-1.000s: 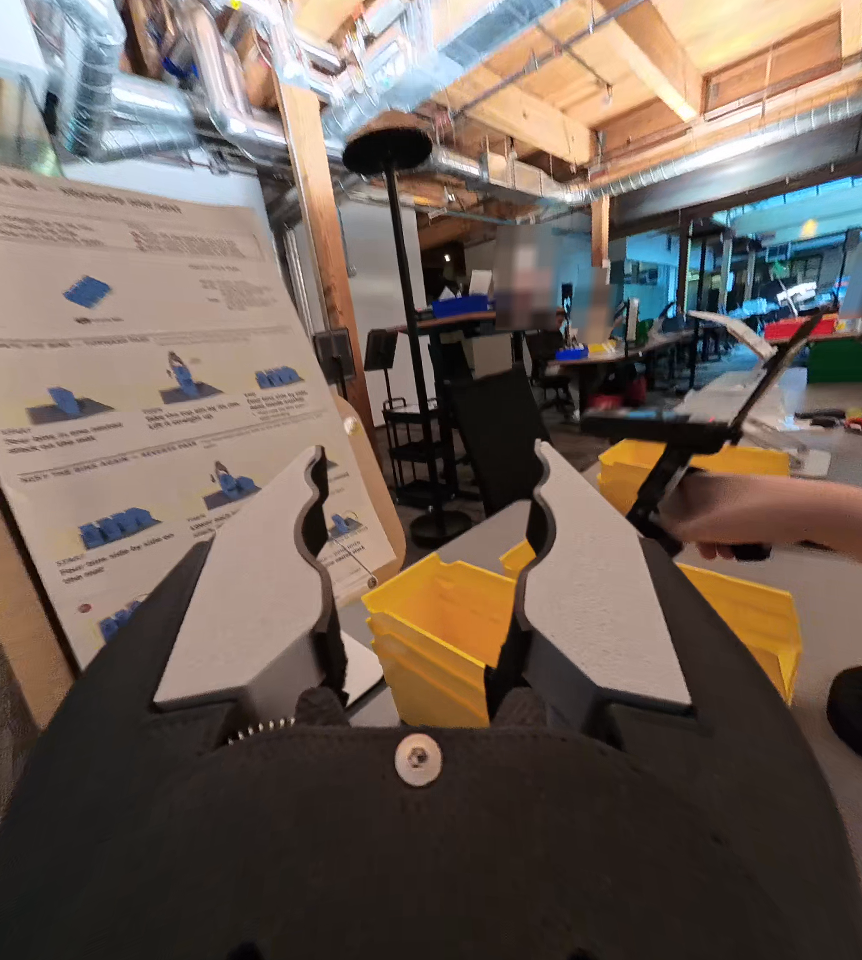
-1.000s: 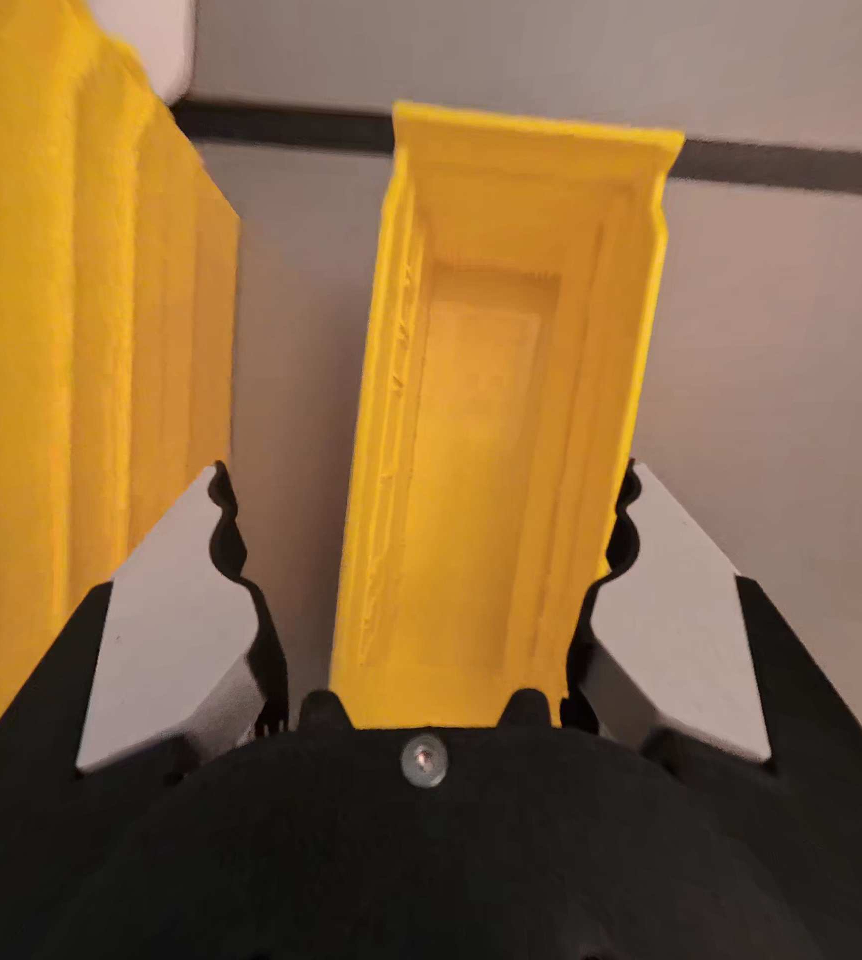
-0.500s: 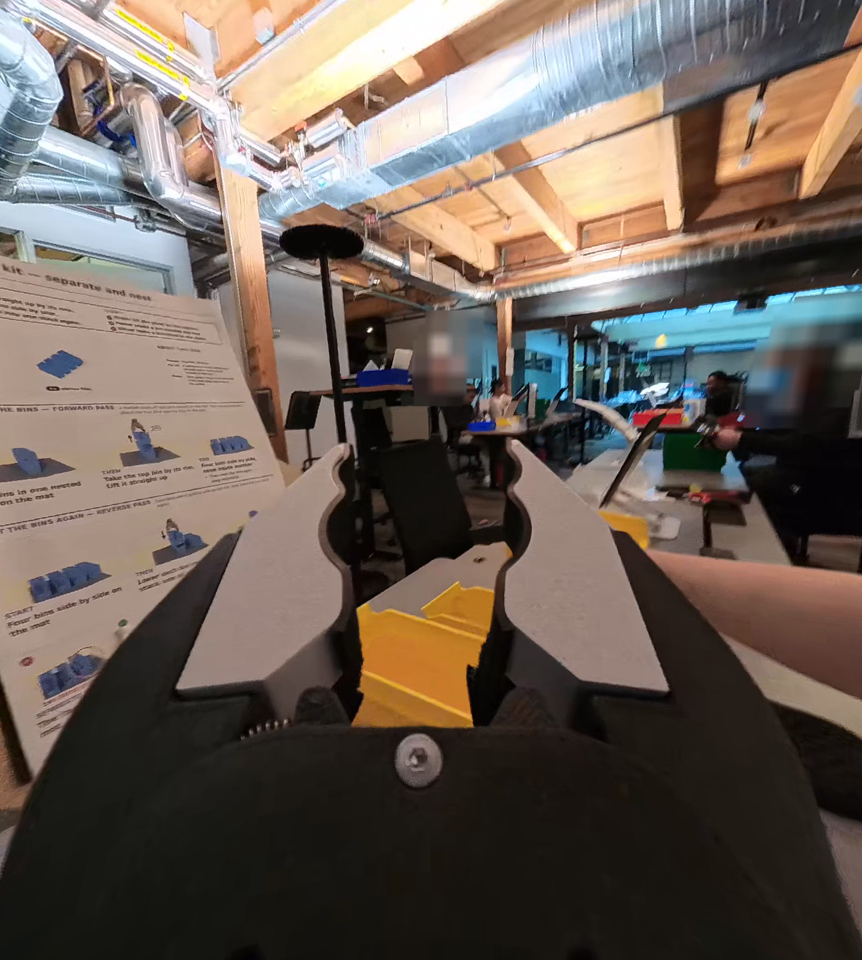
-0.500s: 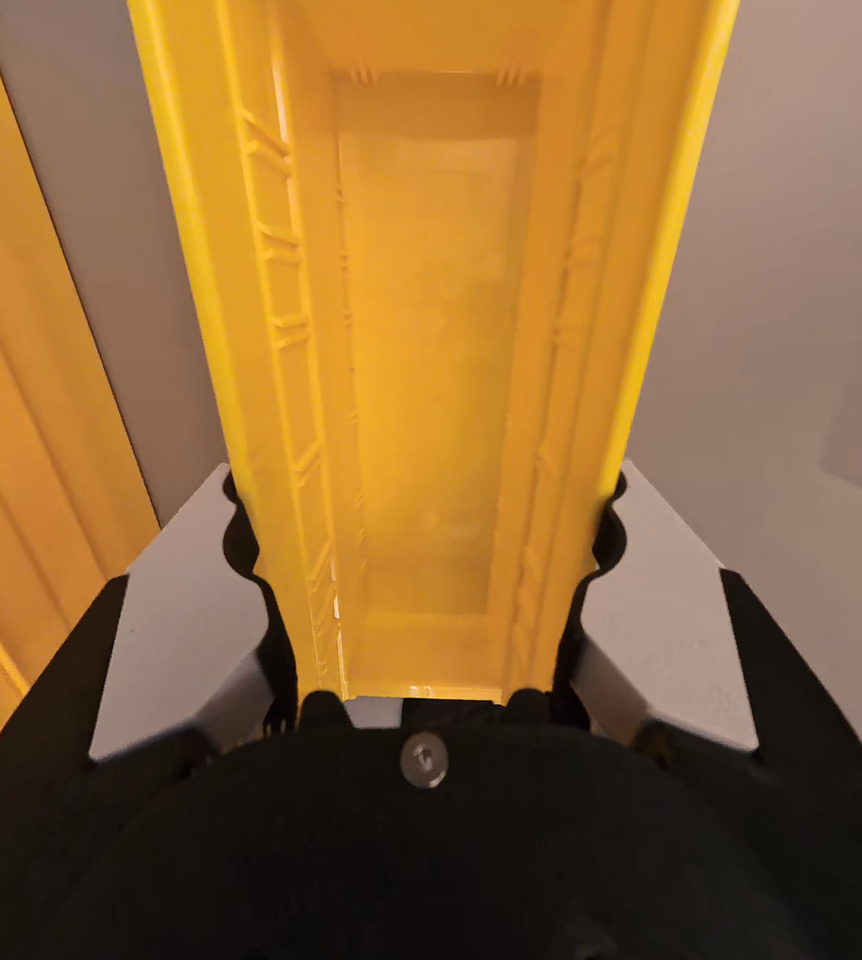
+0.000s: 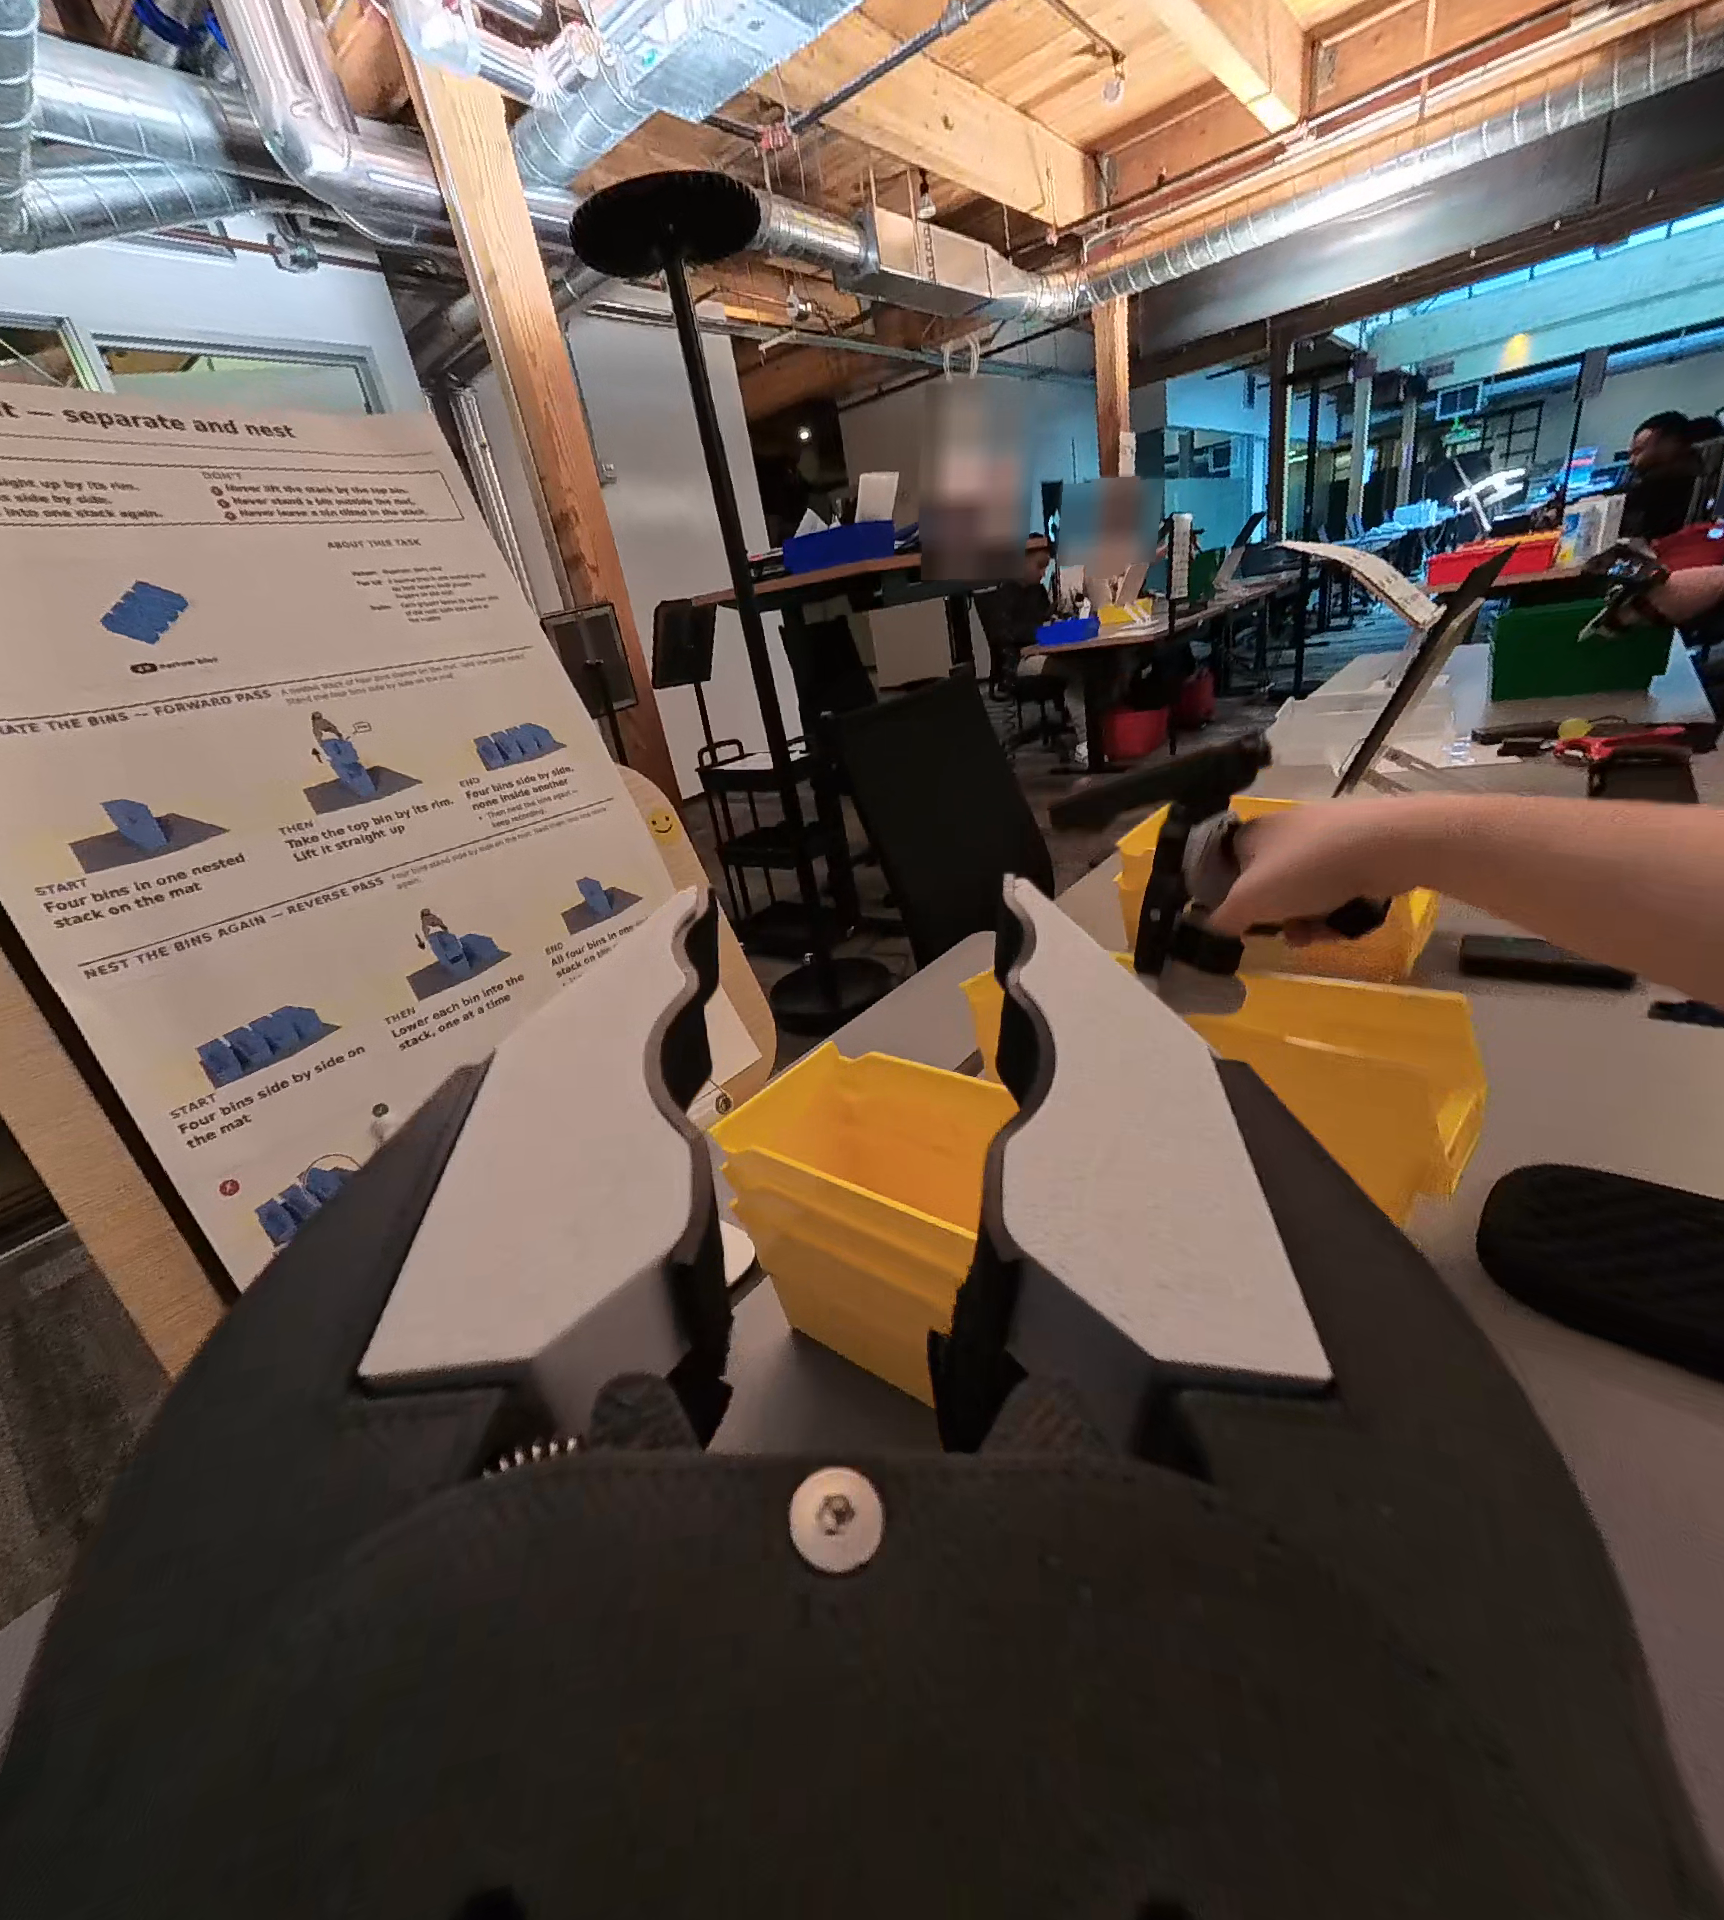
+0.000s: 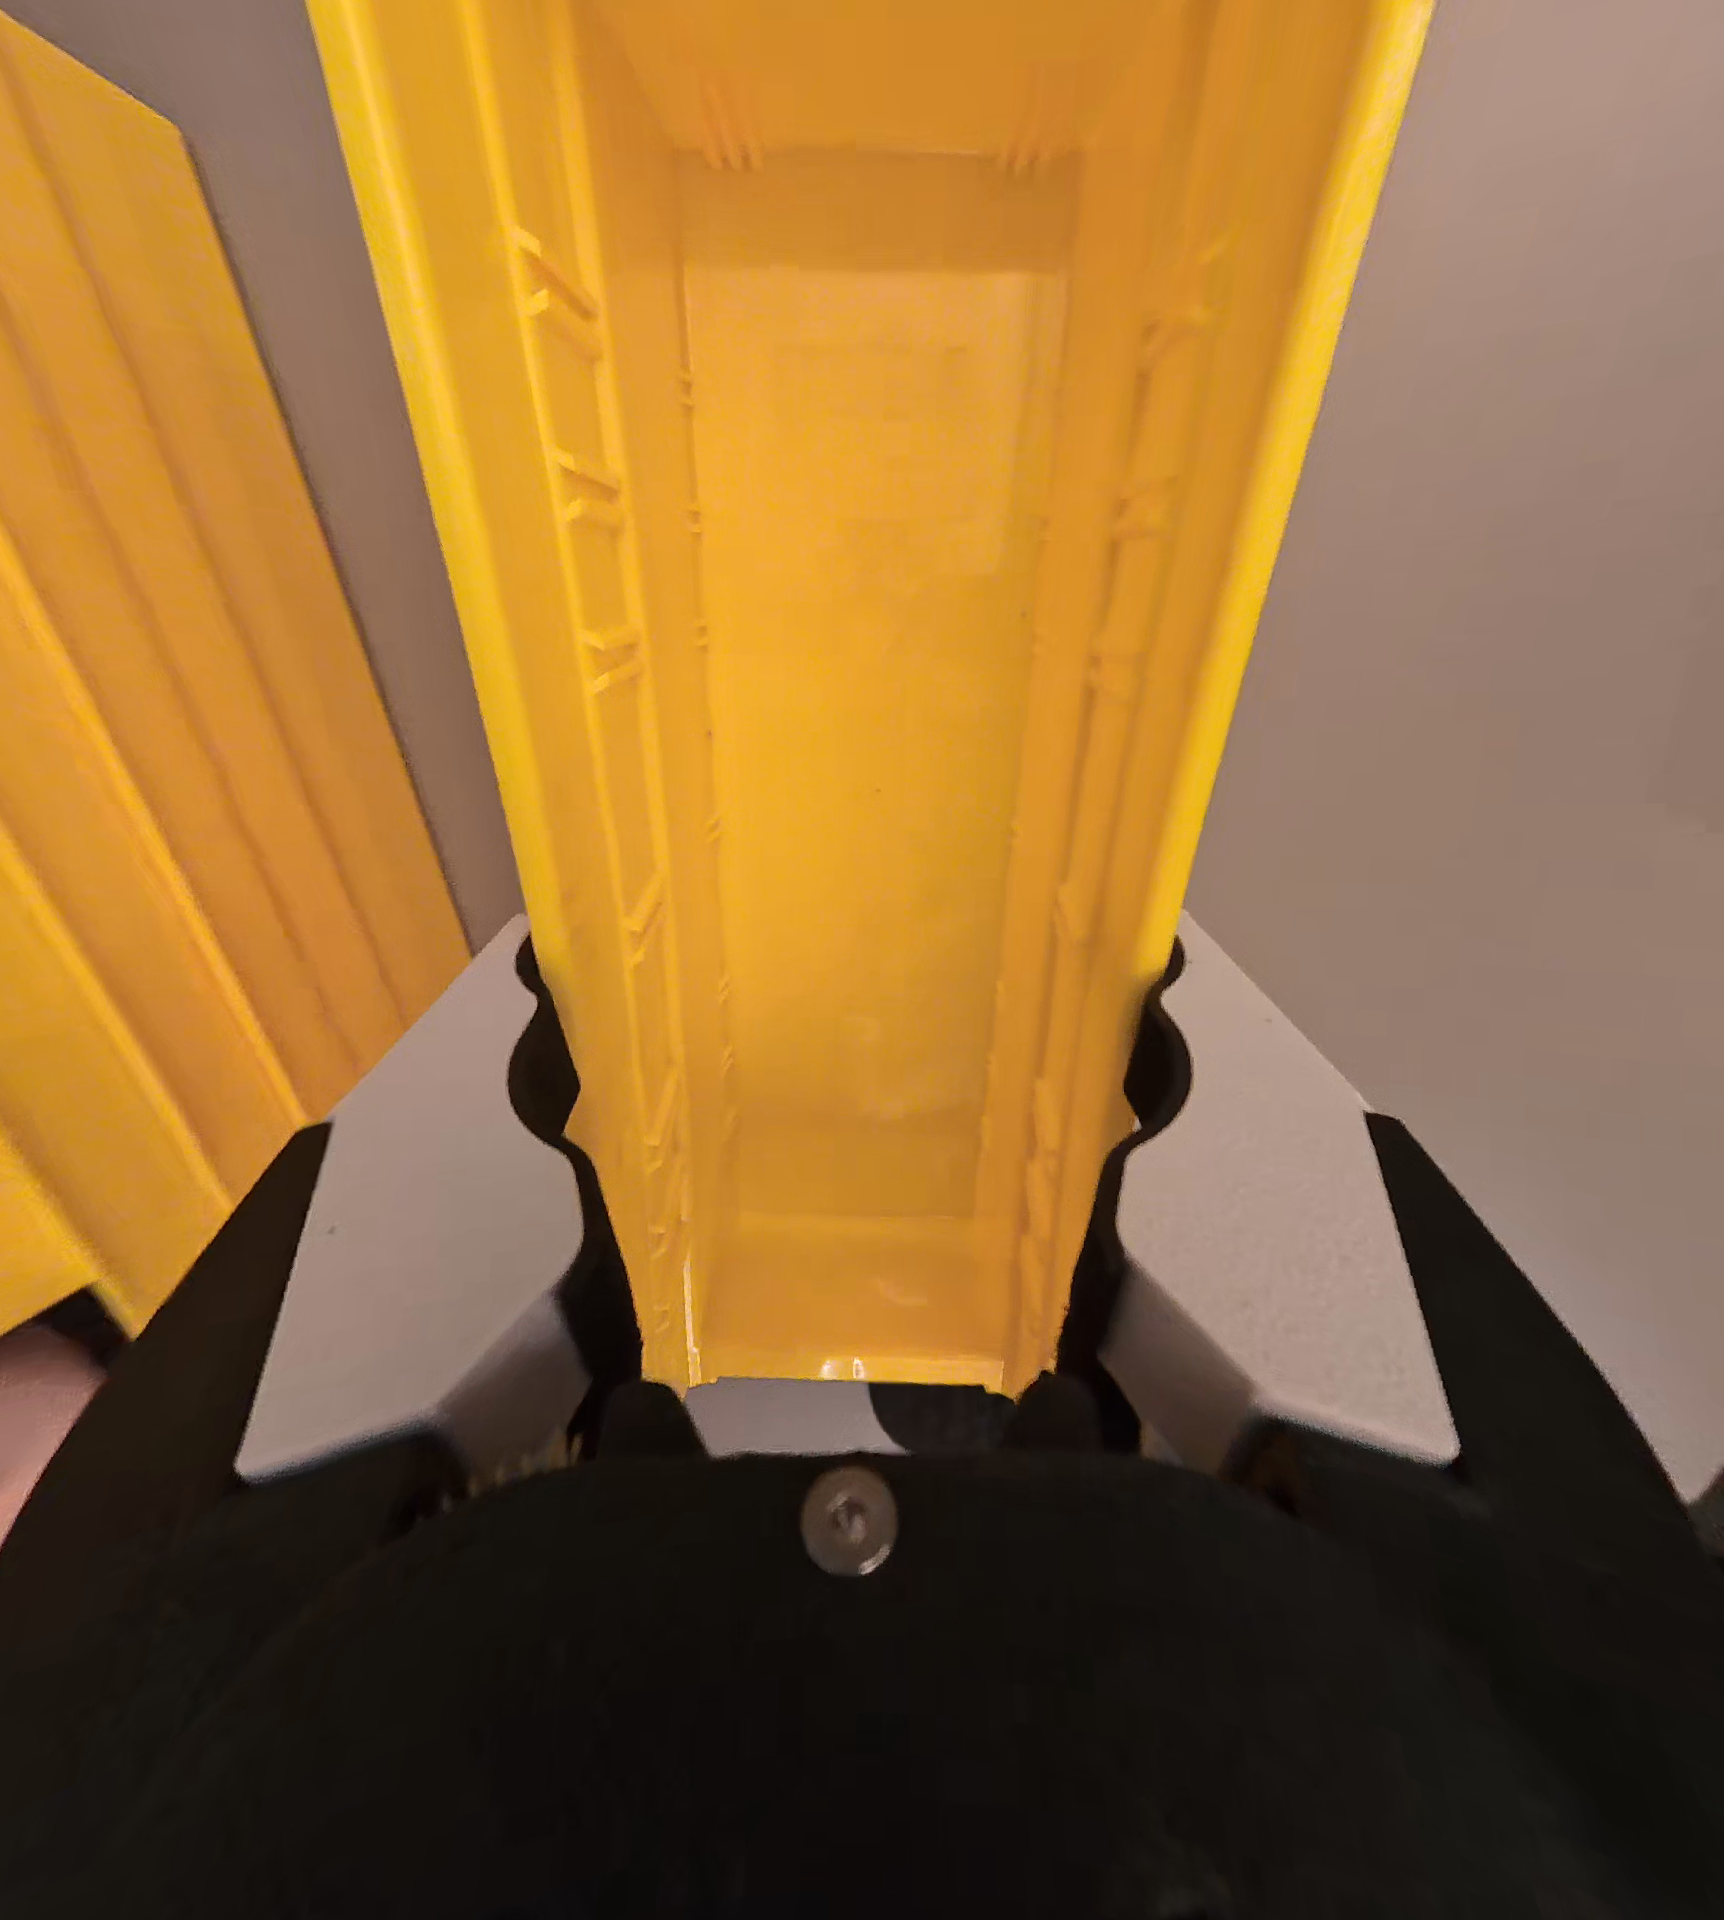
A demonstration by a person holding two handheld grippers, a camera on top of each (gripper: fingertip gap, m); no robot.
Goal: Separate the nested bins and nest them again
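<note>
In the left wrist view, a nested stack of yellow bins (image 5: pixel 858 1195) stands on the grey table (image 5: pixel 1564 1558) just beyond my left gripper (image 5: pixel 856 899). Its fingers stand apart with nothing between the tips, and there is a gap beside the stack. Farther right, my right gripper (image 5: pixel 1190 966) reaches down onto a single yellow bin (image 5: pixel 1357 1070). In the right wrist view, that bin (image 6: pixel 868 727) lies open-side up between the fingers of the right gripper (image 6: pixel 850 935), and both pads press on its side rims. The stack (image 6: pixel 110 727) shows at the left.
Another yellow bin (image 5: pixel 1398 935) sits behind the right gripper. An instruction sheet on a wooden board (image 5: pixel 266 779) stands at the left. A black padded rest (image 5: pixel 1647 1268) lies at the right. A black chair (image 5: pixel 931 810) and lamp stand (image 5: pixel 733 623) are beyond the table edge.
My right gripper moved down over the single bin and its fingers closed in onto the bin's sides. My left gripper narrowed, tilted up, then came back down level facing the stack.
</note>
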